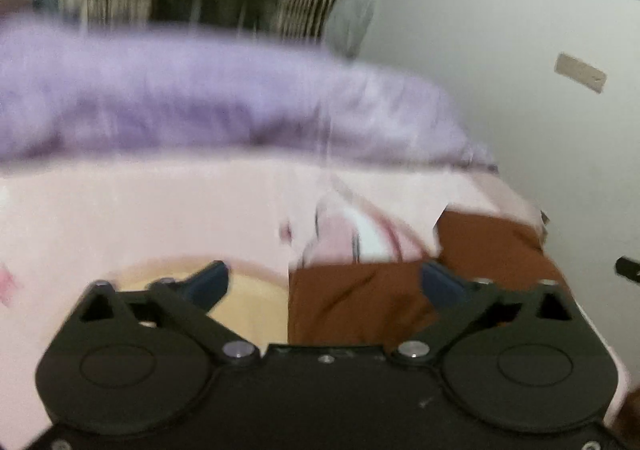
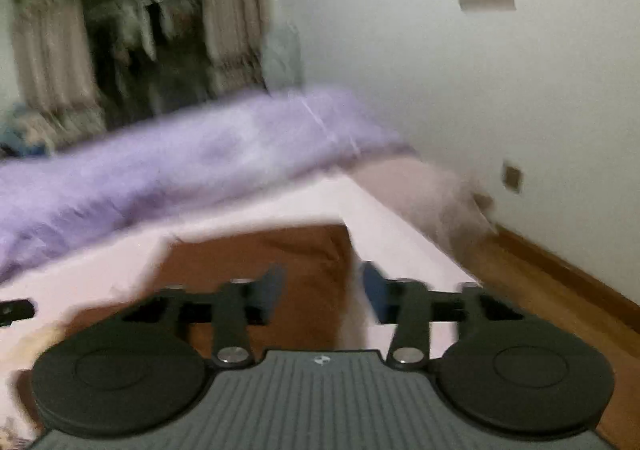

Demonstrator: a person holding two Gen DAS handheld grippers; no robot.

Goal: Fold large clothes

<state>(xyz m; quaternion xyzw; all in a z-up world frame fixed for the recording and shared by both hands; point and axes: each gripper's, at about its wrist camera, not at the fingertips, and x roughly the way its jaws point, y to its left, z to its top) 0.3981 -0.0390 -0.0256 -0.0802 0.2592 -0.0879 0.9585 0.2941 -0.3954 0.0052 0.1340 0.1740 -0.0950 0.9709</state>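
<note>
No text to read here.
Both views are blurred, and I can find no word, number or brand. On the grey ribbed body of the right gripper [image 2: 318,292] there is only a small pale mark, too small to make out. The pink bed sheet [image 1: 140,209] has a printed drawing, but no letters show on it.

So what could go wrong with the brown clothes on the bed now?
The brown garment lies close to the pink bed's corner, so a tug might slide it to the wooden floor. The left claw is wide open and holds nothing, so a fold could flop loose.
</note>
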